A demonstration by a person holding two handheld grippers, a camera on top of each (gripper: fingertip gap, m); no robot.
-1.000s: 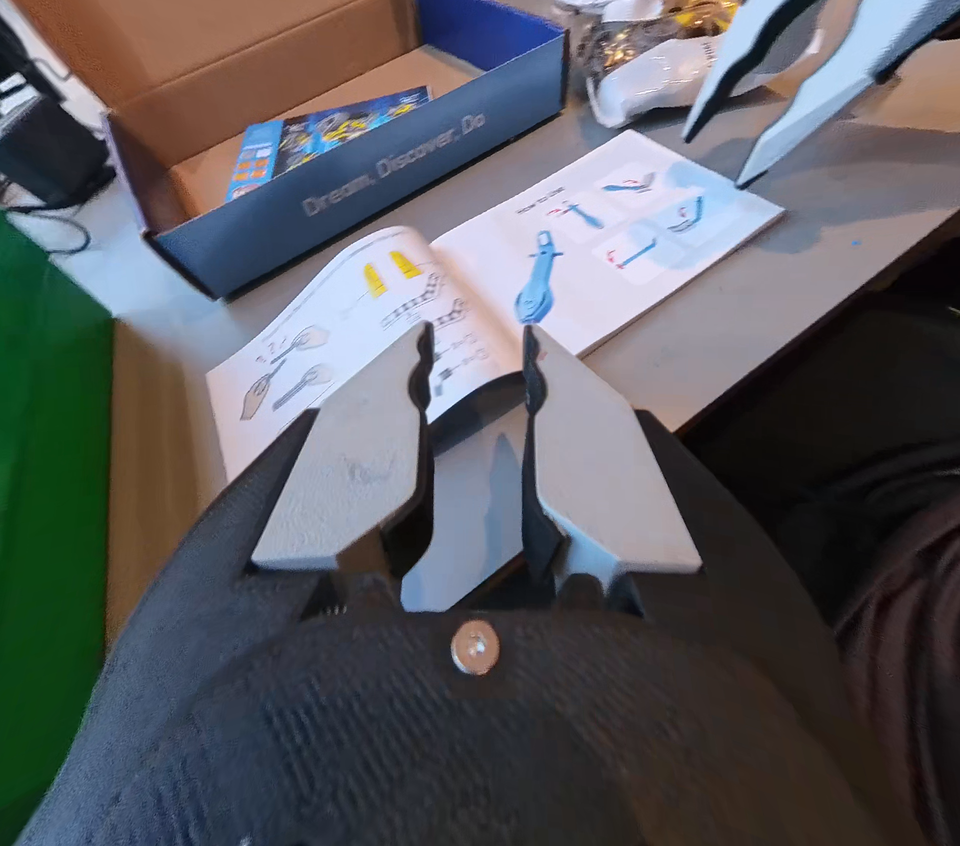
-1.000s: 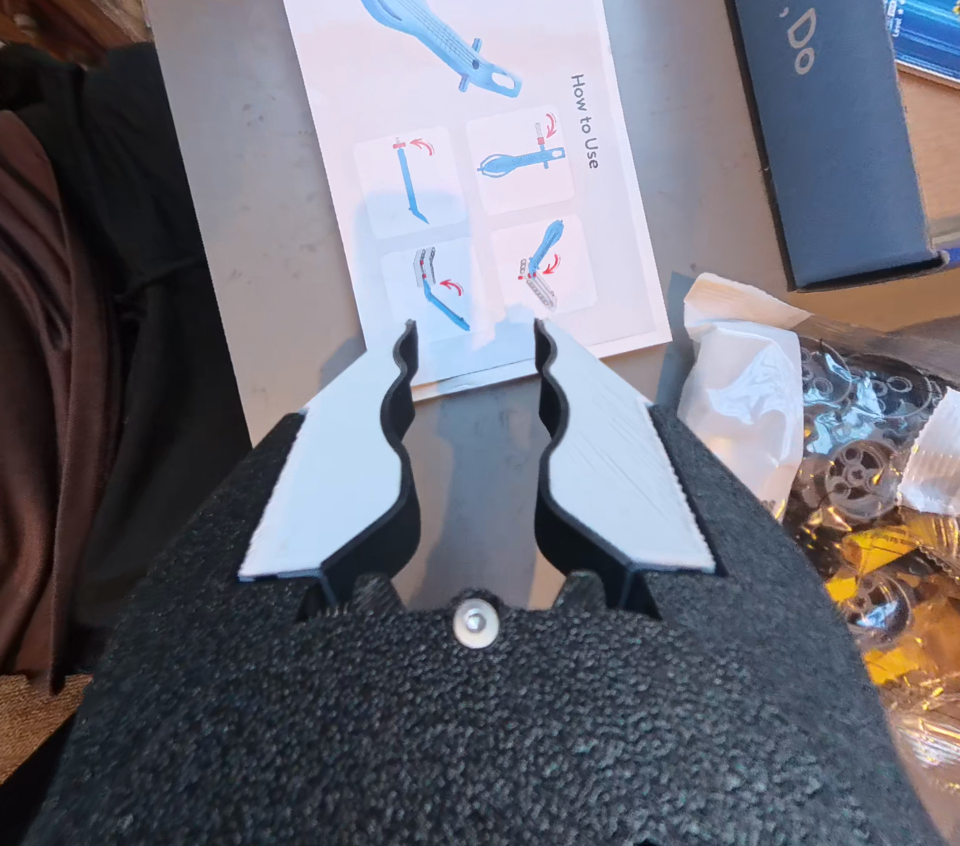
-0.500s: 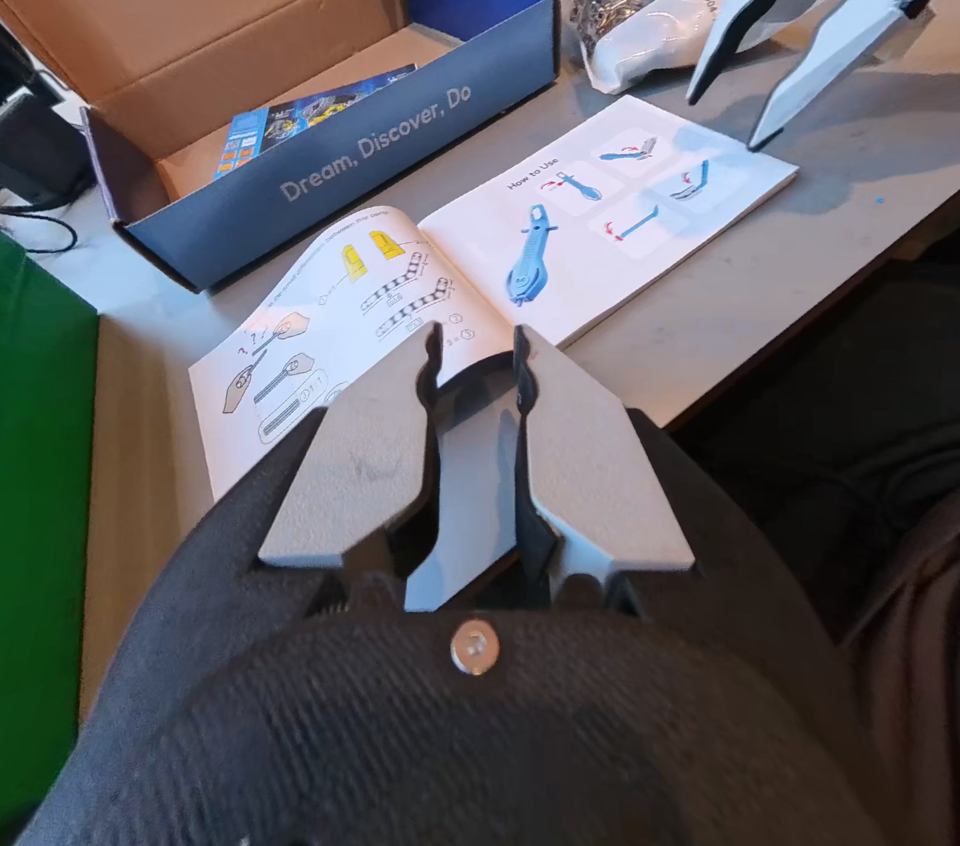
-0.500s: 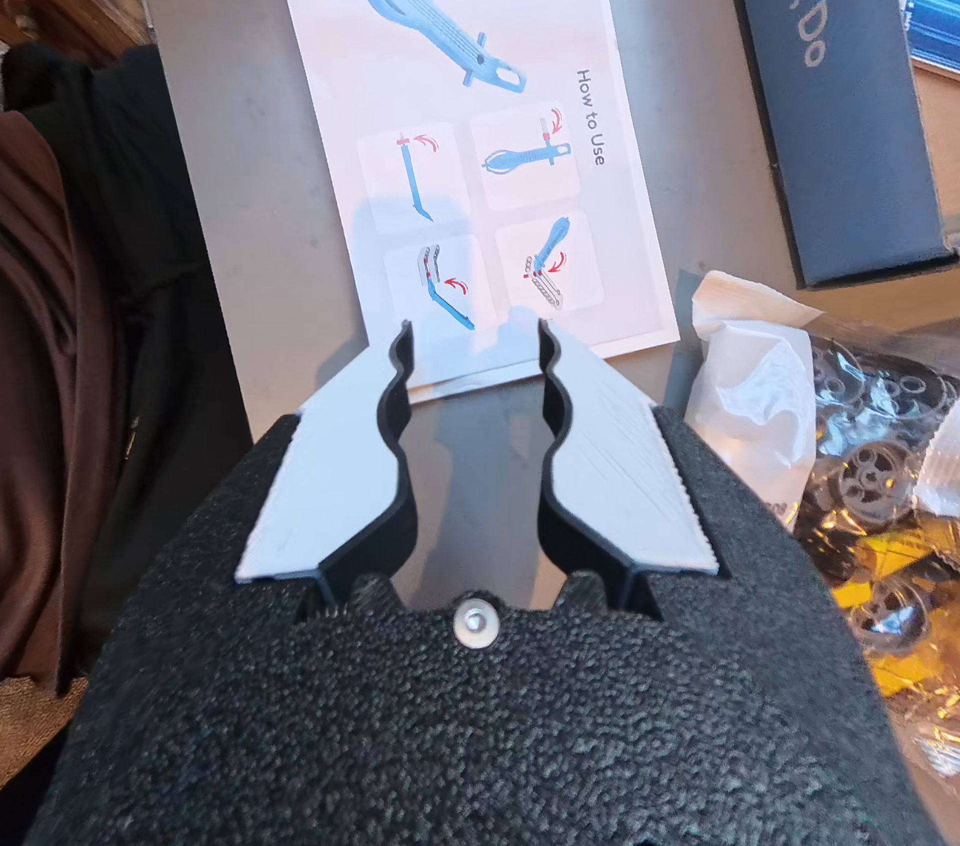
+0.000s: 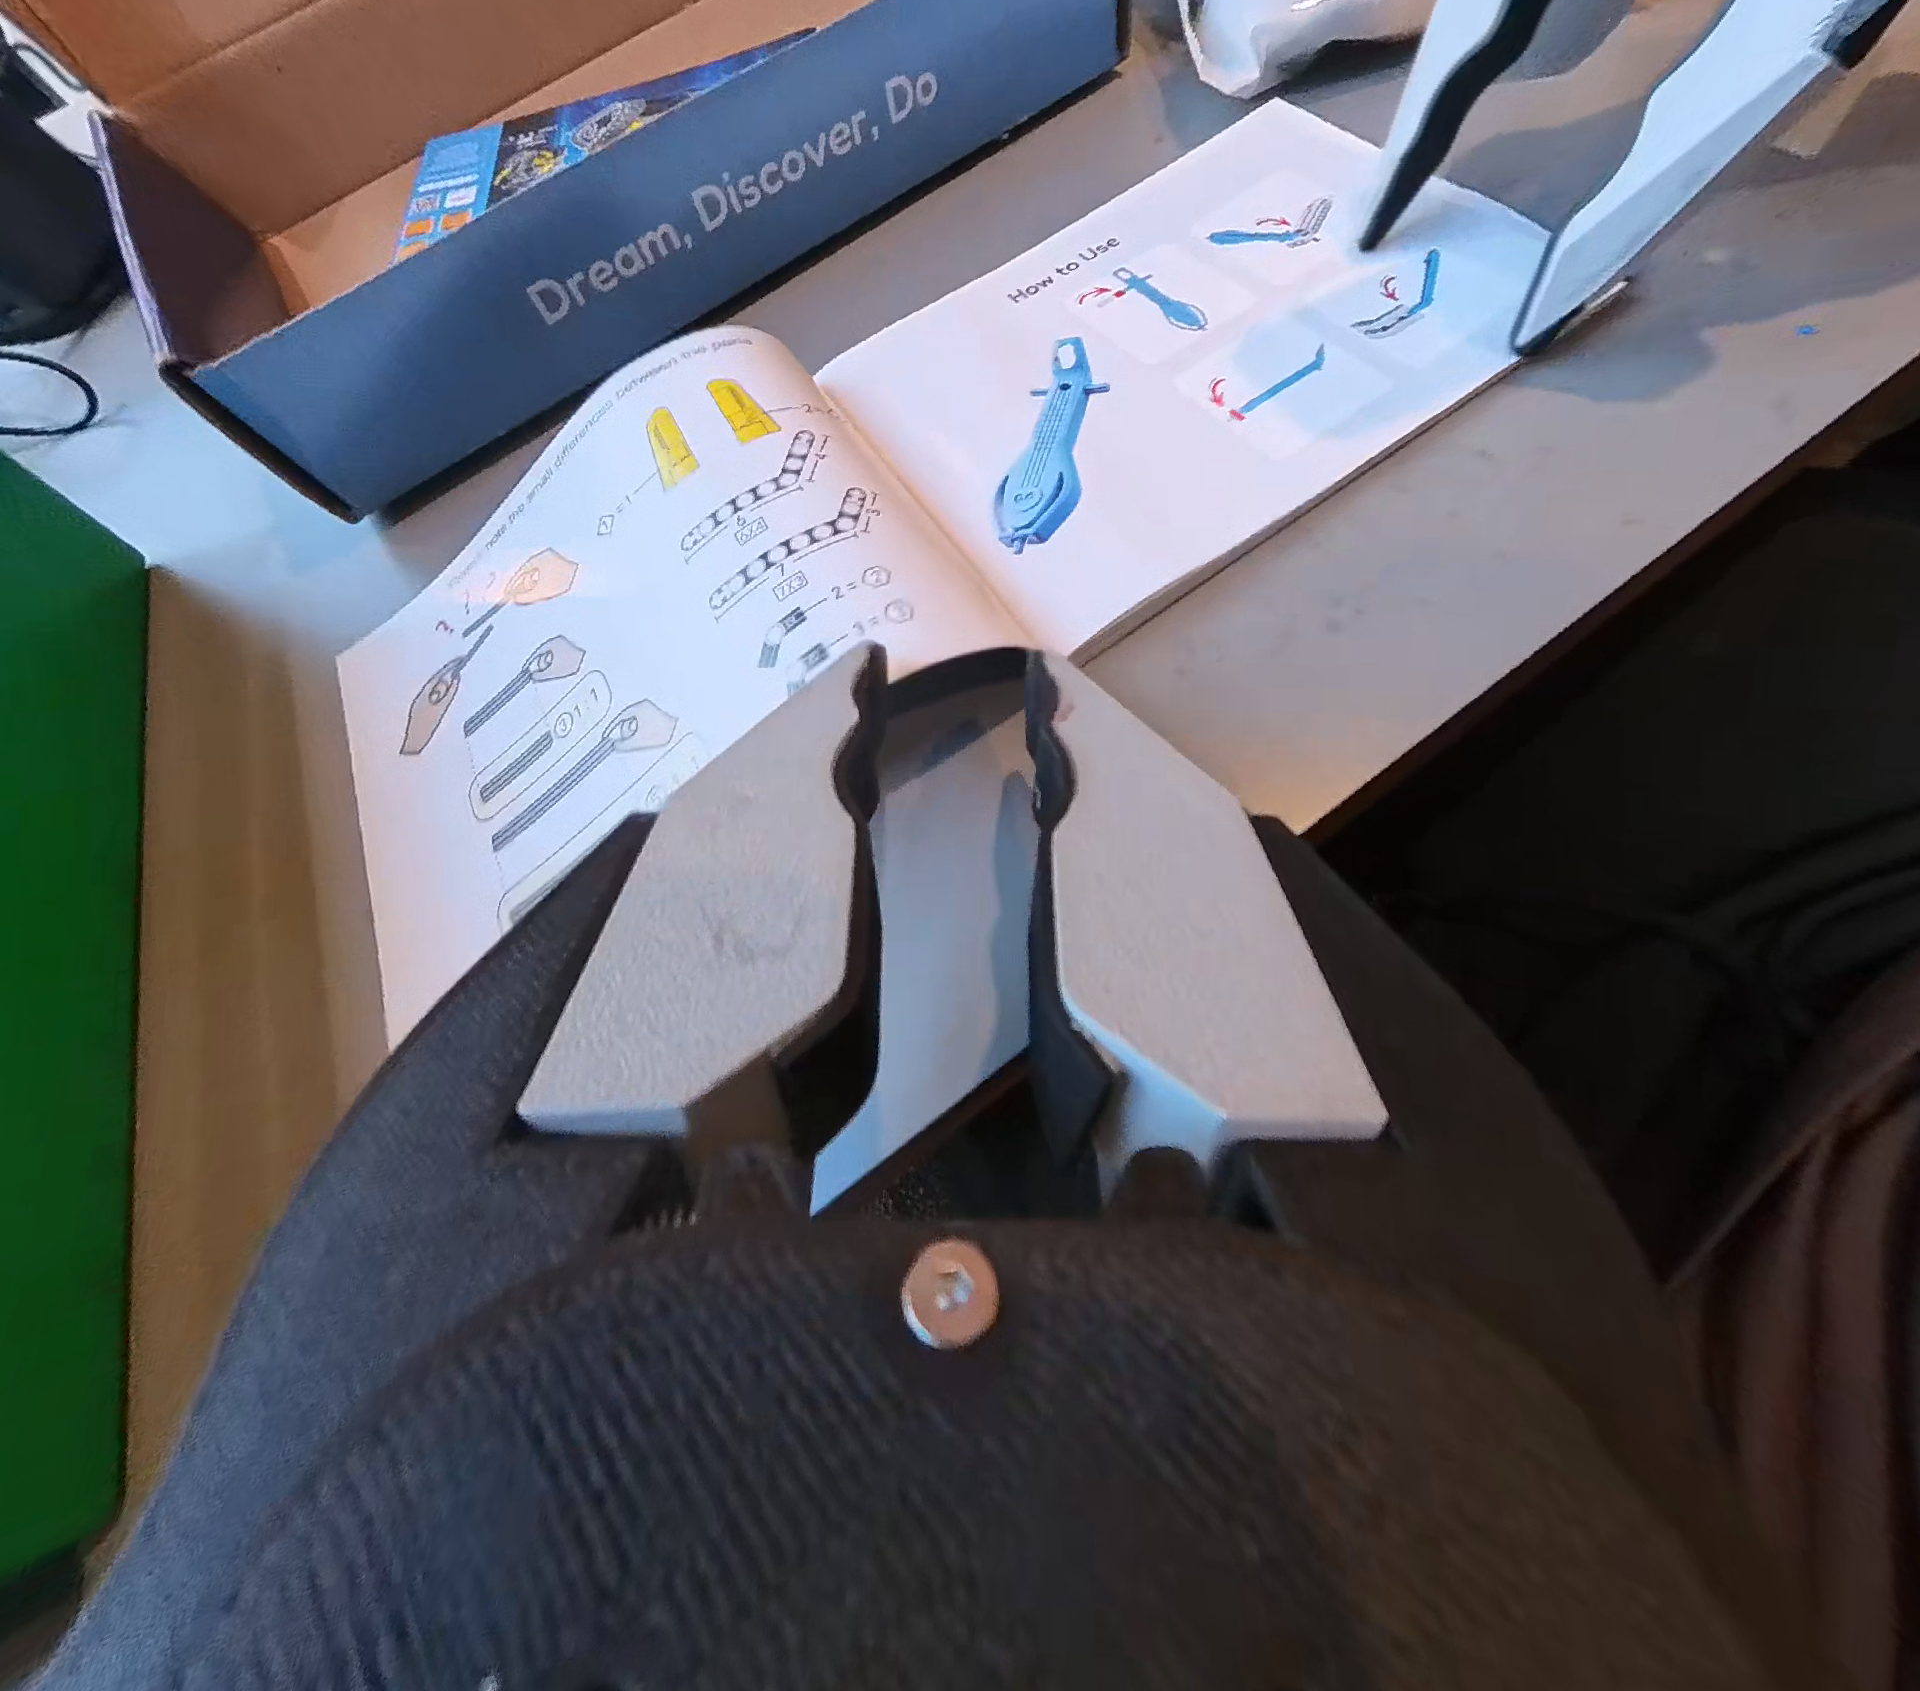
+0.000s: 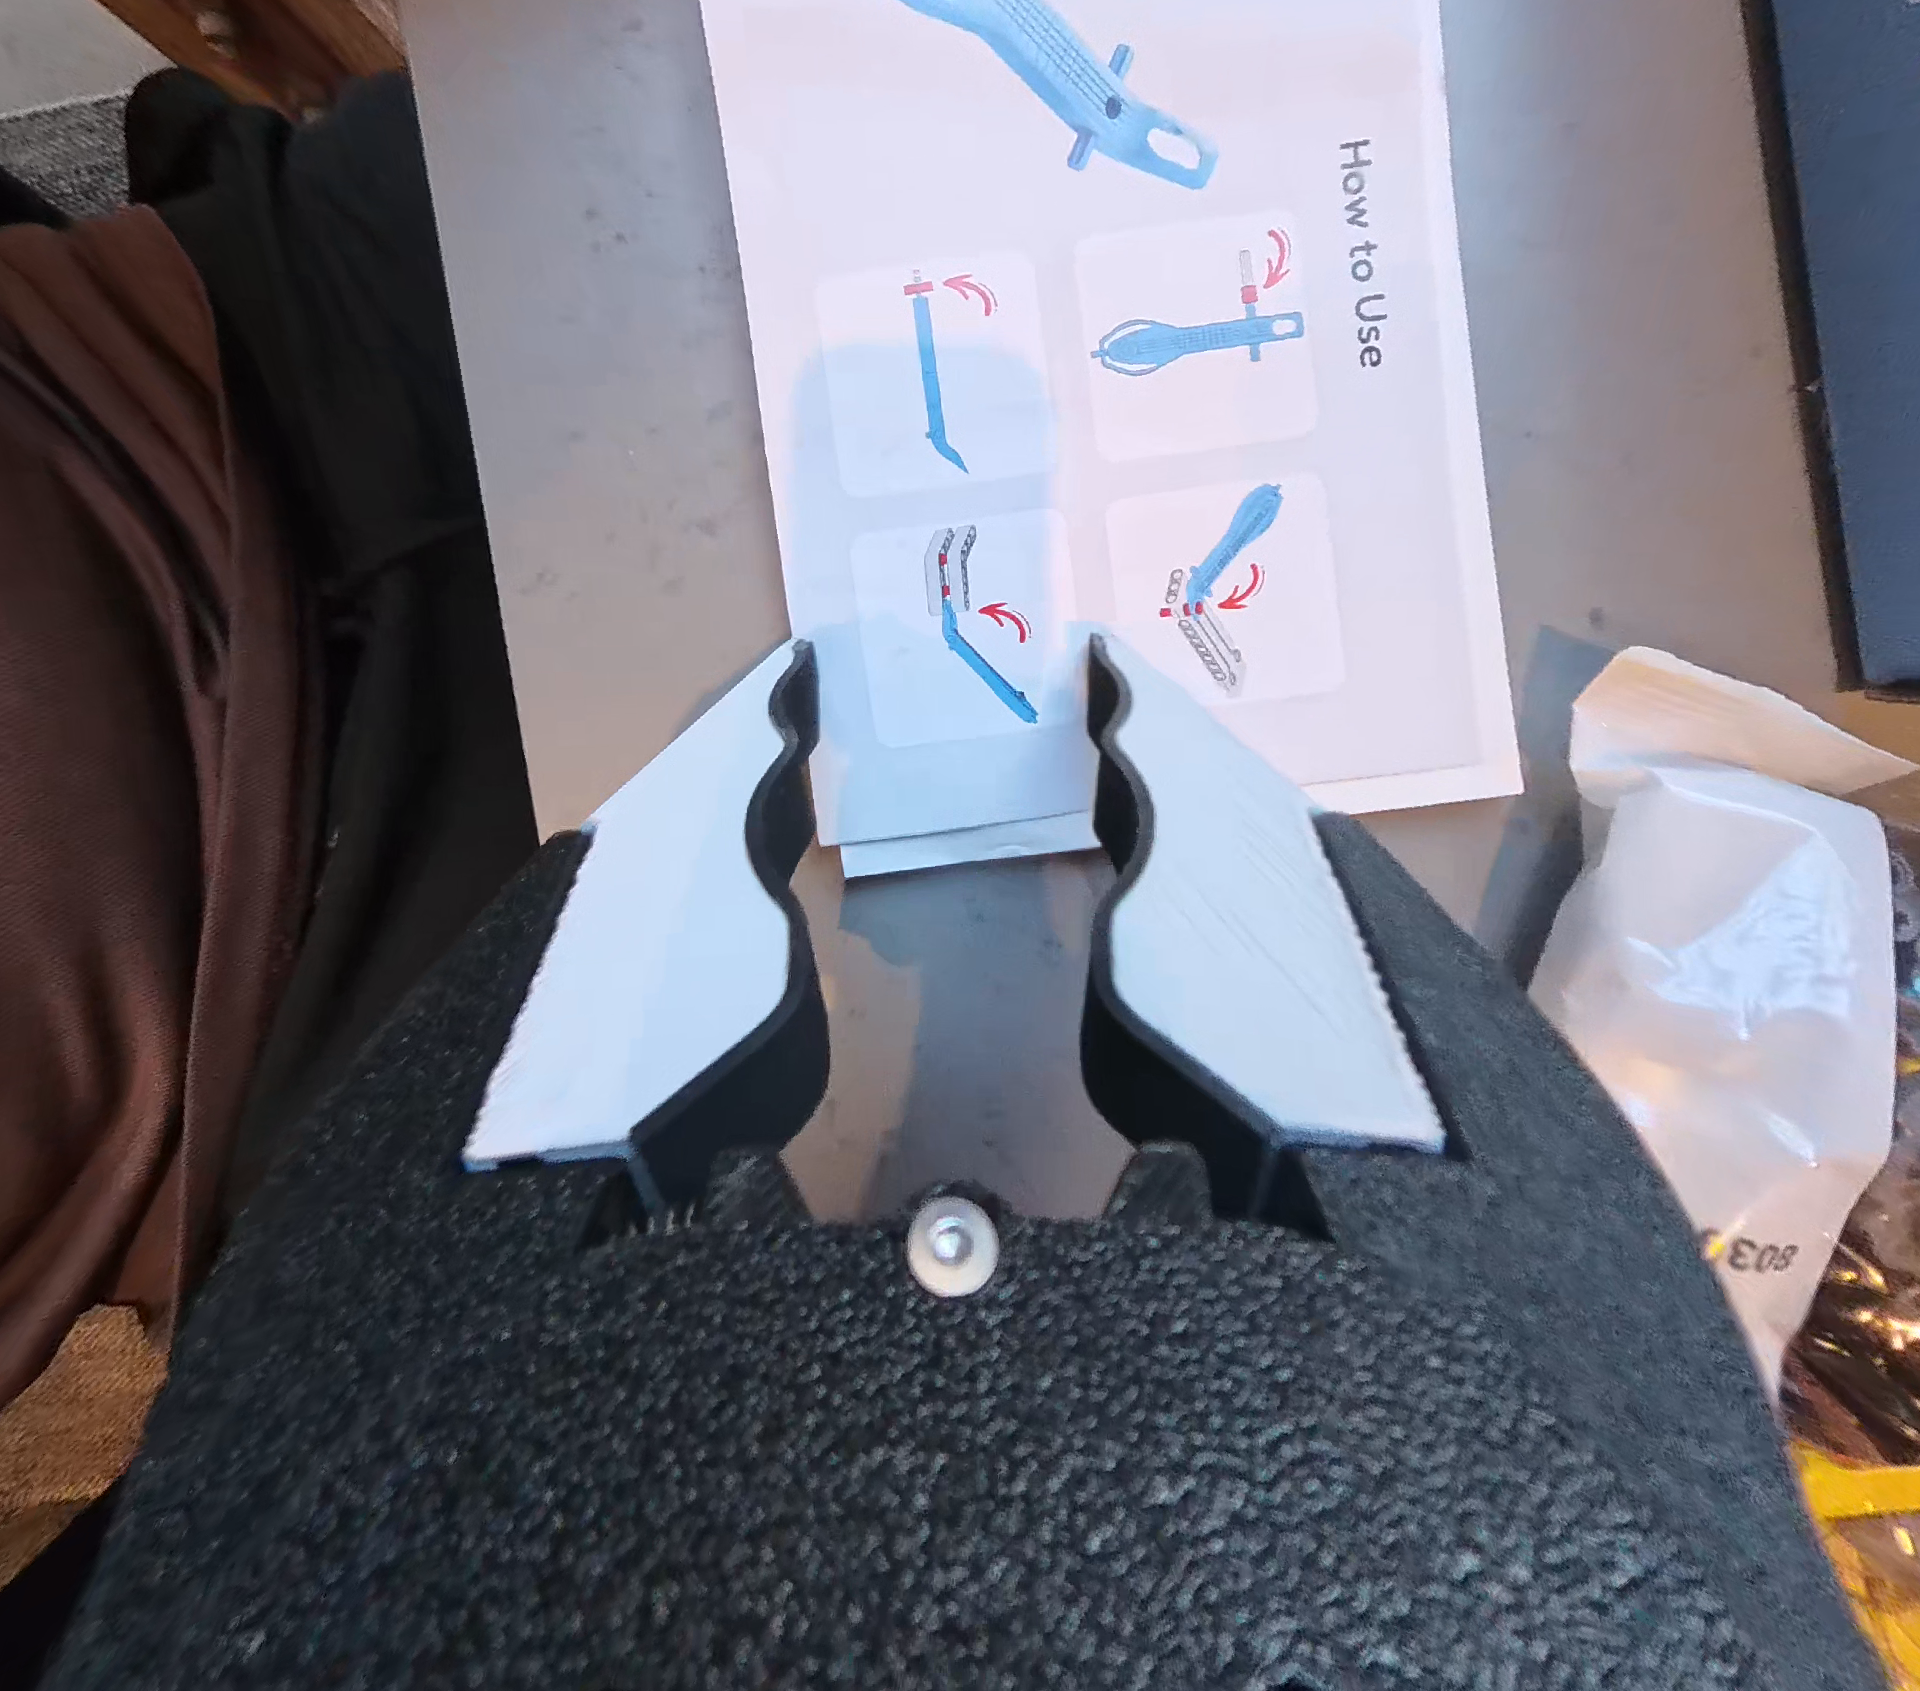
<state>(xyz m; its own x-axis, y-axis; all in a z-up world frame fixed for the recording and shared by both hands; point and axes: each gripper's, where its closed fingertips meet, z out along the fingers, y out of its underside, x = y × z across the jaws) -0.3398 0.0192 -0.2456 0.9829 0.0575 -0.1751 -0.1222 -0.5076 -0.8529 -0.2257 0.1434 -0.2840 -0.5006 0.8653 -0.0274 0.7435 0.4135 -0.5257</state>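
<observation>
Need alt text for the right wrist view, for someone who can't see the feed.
The open right gripper sits over the near edge of an open booklet on a grey table, nothing between its fingers. A white bag of small parts lies right, with a dark blue box beyond it. A person's brown sleeve fills the left edge.

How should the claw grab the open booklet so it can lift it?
Probably by the far edge of the flat right-hand page, coming in from the bag side. The booklet lies thin on the table; the right gripper, jaws open, already sits over that edge.
</observation>
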